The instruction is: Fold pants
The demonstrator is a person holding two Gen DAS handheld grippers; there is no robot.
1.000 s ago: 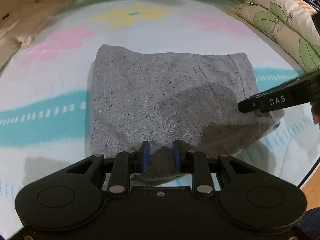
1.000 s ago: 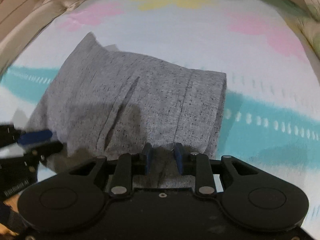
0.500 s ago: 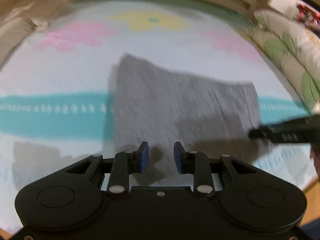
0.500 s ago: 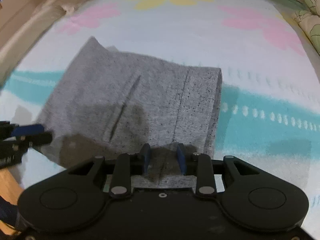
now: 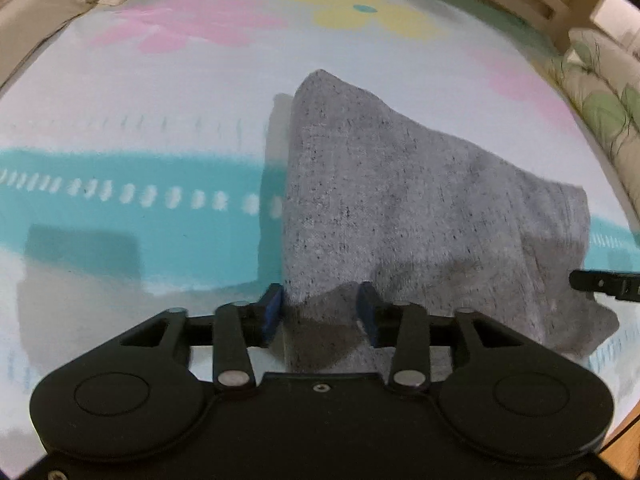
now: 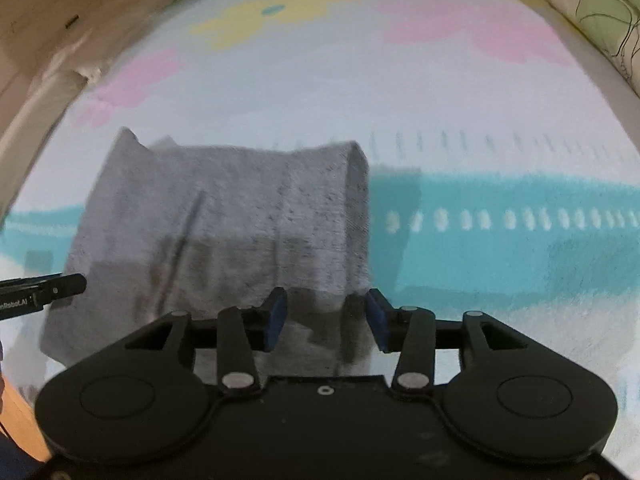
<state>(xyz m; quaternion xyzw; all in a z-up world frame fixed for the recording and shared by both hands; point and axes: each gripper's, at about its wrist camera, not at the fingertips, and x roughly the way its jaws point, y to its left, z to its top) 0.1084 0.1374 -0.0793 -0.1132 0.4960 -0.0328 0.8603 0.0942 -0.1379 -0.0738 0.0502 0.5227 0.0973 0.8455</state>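
Note:
The grey speckled pants [image 5: 420, 208] lie folded into a compact block on the flowered bed sheet [image 5: 168, 100]. My left gripper [image 5: 320, 312] is open, with its blue pads either side of the near left corner of the pants. My right gripper [image 6: 326, 318] is open over the near right corner of the same pants [image 6: 240, 216]. The tip of the right gripper shows at the right edge of the left wrist view [image 5: 604, 284]. The tip of the left gripper shows at the left edge of the right wrist view [image 6: 44, 292].
The sheet carries a teal band [image 5: 120, 208], pink flowers and a yellow flower [image 5: 360, 8]. A leaf-print pillow [image 5: 600, 92] lies along the right side, also visible in the right wrist view [image 6: 600, 12]. Beige bedding [image 5: 52, 12] lies at far left. A wooden edge [image 6: 20, 420] shows near.
Both grippers have opened wider. The left wrist view has swung left, so the pants now sit right of centre. The right wrist view has pulled back a little.

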